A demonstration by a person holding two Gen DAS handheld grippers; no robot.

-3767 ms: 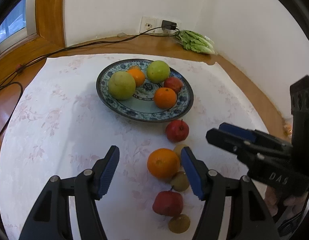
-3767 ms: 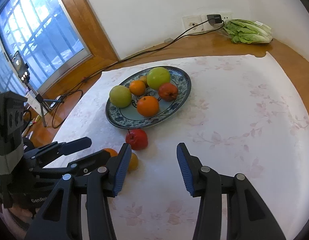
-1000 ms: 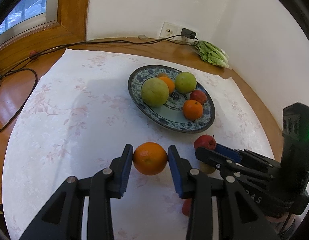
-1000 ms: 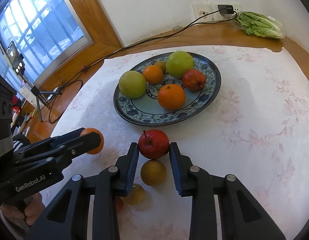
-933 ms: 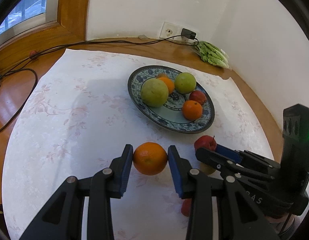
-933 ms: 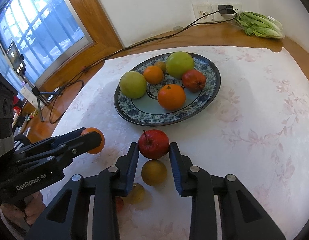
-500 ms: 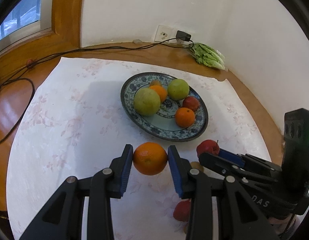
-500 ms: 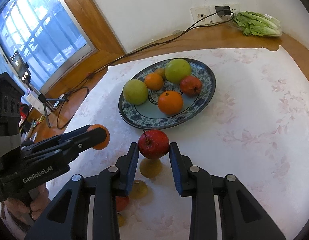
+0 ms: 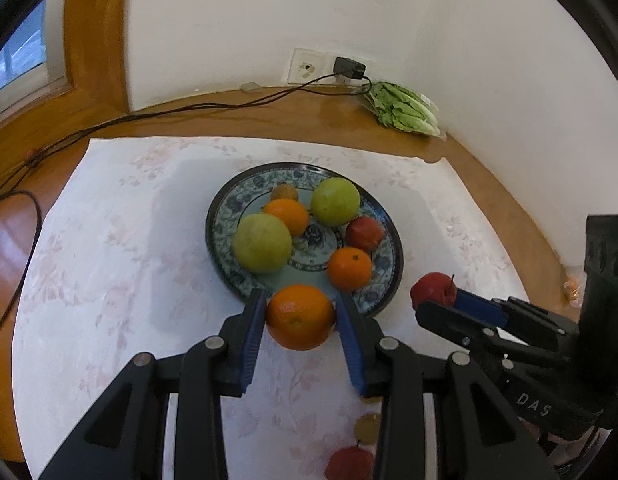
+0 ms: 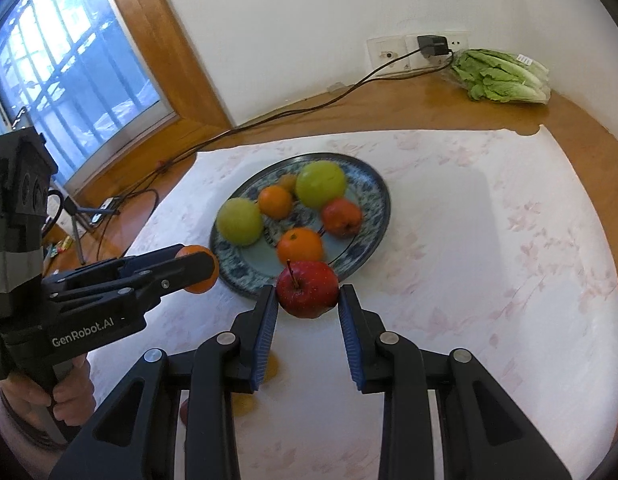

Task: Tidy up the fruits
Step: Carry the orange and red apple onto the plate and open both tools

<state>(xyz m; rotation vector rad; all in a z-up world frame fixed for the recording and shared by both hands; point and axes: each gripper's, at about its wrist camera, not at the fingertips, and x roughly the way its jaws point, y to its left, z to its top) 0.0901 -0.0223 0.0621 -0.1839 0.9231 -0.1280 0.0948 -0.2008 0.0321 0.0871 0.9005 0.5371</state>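
Two fruits held aloft above the pale floral tablecloth, both just short of the round blue-patterned ceramic plate, already loaded with two green apples, two oranges, a red fruit and a small brownish one. Left gripper clamped on a large round orange; right gripper clamped on a shiny red apple with a stem. Best carried over the near rim and lowered into the bare front of the plate, one at a time, clear of the nearest plated orange. Gentle release close to the surface, or likely rolling. Small yellowish fruit left on the cloth.
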